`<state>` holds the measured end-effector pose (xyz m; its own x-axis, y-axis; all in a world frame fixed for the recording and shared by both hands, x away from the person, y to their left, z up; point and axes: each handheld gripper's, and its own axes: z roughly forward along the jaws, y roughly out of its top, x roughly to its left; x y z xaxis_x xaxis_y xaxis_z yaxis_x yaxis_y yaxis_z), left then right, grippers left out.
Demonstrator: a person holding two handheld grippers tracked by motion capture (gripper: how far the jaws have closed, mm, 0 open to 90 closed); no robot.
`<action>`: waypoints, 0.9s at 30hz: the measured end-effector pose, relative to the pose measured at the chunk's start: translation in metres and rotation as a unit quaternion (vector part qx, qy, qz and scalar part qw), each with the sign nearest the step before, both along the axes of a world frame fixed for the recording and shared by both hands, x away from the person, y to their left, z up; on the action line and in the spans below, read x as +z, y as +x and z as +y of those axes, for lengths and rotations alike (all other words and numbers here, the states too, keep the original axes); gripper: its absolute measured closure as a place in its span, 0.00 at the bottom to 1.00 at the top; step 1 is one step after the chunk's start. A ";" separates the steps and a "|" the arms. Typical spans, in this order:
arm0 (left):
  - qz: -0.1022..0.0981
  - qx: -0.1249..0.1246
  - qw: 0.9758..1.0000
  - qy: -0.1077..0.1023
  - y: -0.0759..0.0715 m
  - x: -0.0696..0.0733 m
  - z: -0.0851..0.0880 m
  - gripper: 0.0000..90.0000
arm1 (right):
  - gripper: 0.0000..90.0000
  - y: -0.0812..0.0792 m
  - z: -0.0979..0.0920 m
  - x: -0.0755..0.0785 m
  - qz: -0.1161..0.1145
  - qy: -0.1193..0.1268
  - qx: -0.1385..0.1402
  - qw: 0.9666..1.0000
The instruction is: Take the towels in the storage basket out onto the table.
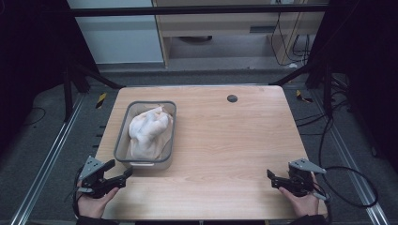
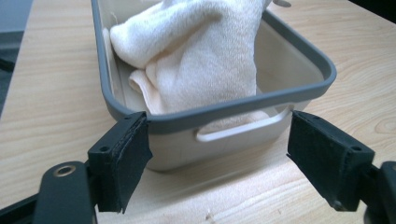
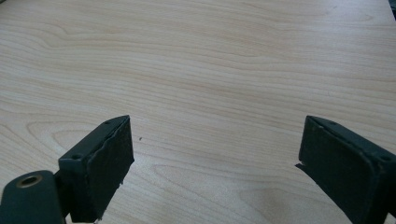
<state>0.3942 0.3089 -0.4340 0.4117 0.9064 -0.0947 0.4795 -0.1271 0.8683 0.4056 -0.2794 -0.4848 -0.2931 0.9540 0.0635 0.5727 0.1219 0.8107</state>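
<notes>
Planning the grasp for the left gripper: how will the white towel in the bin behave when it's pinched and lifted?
The towel lies crumpled in soft folds, so it will probably go floppy and drape. Its fuzzy terry surface looks grippy, so slipping seems unlikely. It looks light, yet fills much of the bin and may drag along the rim. The left gripper is open at the near end.

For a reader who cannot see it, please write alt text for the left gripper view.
A grey-rimmed tub holding a crumpled white towel stands on a wooden table. The open left gripper points at its near end, jaws wide apart before the handle.
</notes>
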 end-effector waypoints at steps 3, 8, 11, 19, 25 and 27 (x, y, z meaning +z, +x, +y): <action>-0.005 -0.002 1.000 -0.002 0.001 0.005 0.000 0.22 | 0.11 0.000 0.000 0.000 -0.004 -0.002 0.001 1.000; -0.007 -0.005 1.000 0.002 0.004 0.012 0.001 0.22 | 0.11 -0.001 0.002 -0.001 -0.001 0.000 0.000 1.000; -0.006 -0.008 1.000 0.002 0.006 0.015 0.000 0.21 | 0.11 0.000 0.002 -0.001 -0.004 -0.004 0.000 1.000; -0.005 -0.016 1.000 0.007 0.015 0.027 -0.004 0.19 | 0.11 0.000 0.001 0.000 -0.007 -0.004 -0.001 1.000; -0.010 -0.025 0.999 0.017 0.022 0.037 -0.006 0.19 | 0.12 0.000 0.001 0.001 -0.007 -0.001 -0.002 1.000; -0.013 -0.026 0.999 0.021 0.025 0.041 -0.008 0.19 | 0.12 0.000 0.001 0.001 -0.006 0.001 -0.004 1.000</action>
